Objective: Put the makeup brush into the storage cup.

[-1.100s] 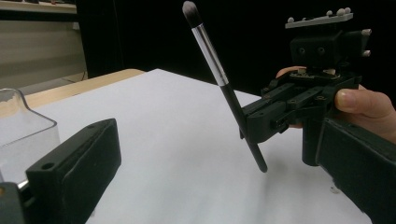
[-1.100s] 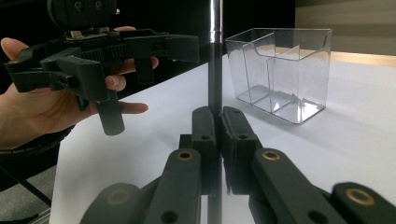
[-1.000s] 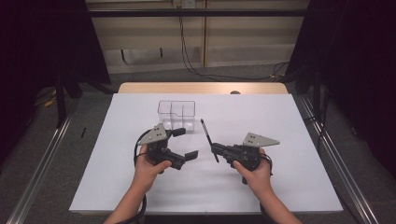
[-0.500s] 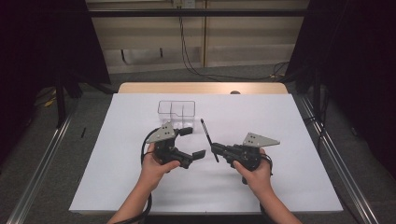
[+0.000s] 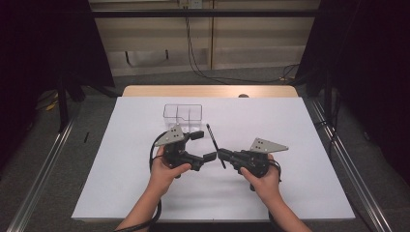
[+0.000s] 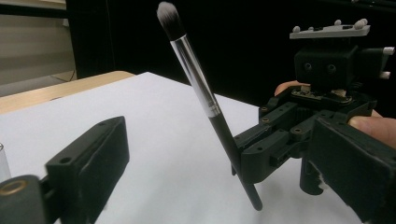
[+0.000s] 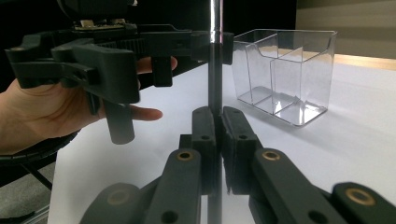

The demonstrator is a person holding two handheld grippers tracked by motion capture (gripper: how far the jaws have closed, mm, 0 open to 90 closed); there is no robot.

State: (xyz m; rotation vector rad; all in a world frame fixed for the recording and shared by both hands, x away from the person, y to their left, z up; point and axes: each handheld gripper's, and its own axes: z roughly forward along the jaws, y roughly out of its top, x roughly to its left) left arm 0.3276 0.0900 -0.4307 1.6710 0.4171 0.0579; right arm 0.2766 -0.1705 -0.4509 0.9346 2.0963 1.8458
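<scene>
Brush (image 5: 214, 145) front and centre, standing slanted just below the middle of the high view, pinched low on its black handle by the right gripper (image 5: 223, 154), whose jaws are clamped together on it. In the right gripper view the handle rises straight up out of those two closed jaws, silver ferrule at the top edge of the frame. In the left gripper view the grey bristle tip (image 6: 169, 16) leans toward the upper left.

Over comes the left gripper (image 5: 203, 145), jaws apart and just been closing a touch, nothing pressed between them yet; the brush stands just beside its lower jaw in the high view.

Now the risks, as I read them. It looks like a handover, and the grip is near the bottom end, so a knock from the incoming jaw high on the shaft could lever the brush round in the pinch or pop it out onto the white table cover (image 5: 290, 125). Release on the right before the left has truly bitten, and it drops. The clear divided box (image 5: 183, 113) sits near, above the left gripper in the high view; a wide swing could shove it.
</scene>
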